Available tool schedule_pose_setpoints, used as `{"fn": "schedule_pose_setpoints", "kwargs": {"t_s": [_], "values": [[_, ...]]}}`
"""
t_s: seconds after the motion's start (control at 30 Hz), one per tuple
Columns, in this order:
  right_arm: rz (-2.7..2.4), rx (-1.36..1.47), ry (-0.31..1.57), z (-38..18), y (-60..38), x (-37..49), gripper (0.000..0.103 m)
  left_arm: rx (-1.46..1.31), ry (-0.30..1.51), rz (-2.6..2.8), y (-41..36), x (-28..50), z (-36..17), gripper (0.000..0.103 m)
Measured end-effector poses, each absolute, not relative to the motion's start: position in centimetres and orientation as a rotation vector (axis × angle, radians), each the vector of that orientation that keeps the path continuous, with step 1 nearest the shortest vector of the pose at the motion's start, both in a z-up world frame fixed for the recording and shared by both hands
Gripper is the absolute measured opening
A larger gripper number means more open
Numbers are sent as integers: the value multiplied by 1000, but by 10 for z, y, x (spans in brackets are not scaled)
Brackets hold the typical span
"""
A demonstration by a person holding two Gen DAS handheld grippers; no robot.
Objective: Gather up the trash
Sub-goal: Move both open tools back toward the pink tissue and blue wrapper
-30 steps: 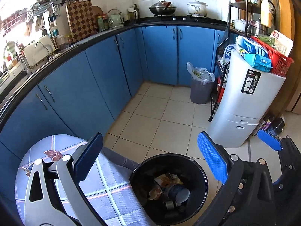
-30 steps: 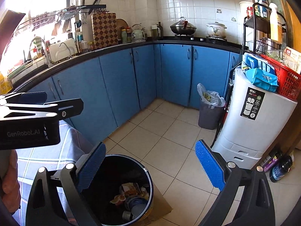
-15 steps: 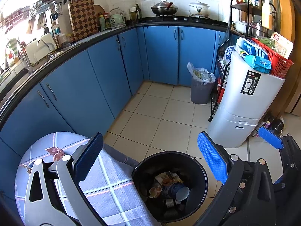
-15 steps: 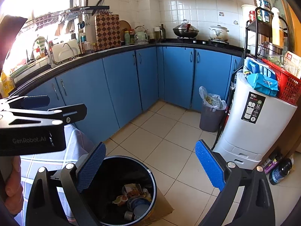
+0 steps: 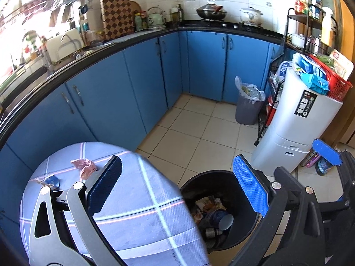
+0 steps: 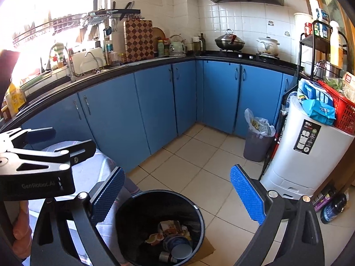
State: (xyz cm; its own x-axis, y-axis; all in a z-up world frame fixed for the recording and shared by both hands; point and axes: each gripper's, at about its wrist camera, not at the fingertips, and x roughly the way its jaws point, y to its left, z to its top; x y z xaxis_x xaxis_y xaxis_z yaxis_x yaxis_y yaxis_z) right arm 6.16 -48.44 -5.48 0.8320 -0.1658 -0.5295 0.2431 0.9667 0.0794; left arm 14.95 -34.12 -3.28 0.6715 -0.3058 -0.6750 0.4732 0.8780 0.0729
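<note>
A black trash bin [image 5: 248, 226] [image 6: 142, 204] stands on the floor beside a round table with a blue checked cloth [image 5: 142, 210] [image 6: 93, 170]; cups, a can and wrappers lie inside it. A crumpled pink wrapper [image 5: 85, 166] and a small blue wrapper [image 5: 52, 180] rest on the cloth's far left. My left gripper [image 5: 177, 190] hangs open and empty over the table edge and bin. My right gripper [image 6: 177, 192] is open and empty above the bin. The left gripper's body shows at the left of the right wrist view.
Blue cabinets [image 5: 133, 82] curve along the left and back under a black counter. A grey bagged bin [image 5: 248, 106], a white appliance [image 5: 297, 122] with a red basket, and a wire rack [image 5: 310, 33] stand at right. Bottles [image 6: 332, 206] sit on the tiled floor.
Both cameras have risen and drawn back slightly. More of the tablecloth and the wrappers shows in the left wrist view. Both grippers stay open and empty.
</note>
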Motion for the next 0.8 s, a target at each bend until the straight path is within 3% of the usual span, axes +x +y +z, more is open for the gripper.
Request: {"fn": "schedule_pose_setpoints", "kwargs": {"t_s": [0.8], "values": [[-101, -12, 561, -38, -362, 103, 93, 81, 741, -277, -187, 173, -34, 99]]}}
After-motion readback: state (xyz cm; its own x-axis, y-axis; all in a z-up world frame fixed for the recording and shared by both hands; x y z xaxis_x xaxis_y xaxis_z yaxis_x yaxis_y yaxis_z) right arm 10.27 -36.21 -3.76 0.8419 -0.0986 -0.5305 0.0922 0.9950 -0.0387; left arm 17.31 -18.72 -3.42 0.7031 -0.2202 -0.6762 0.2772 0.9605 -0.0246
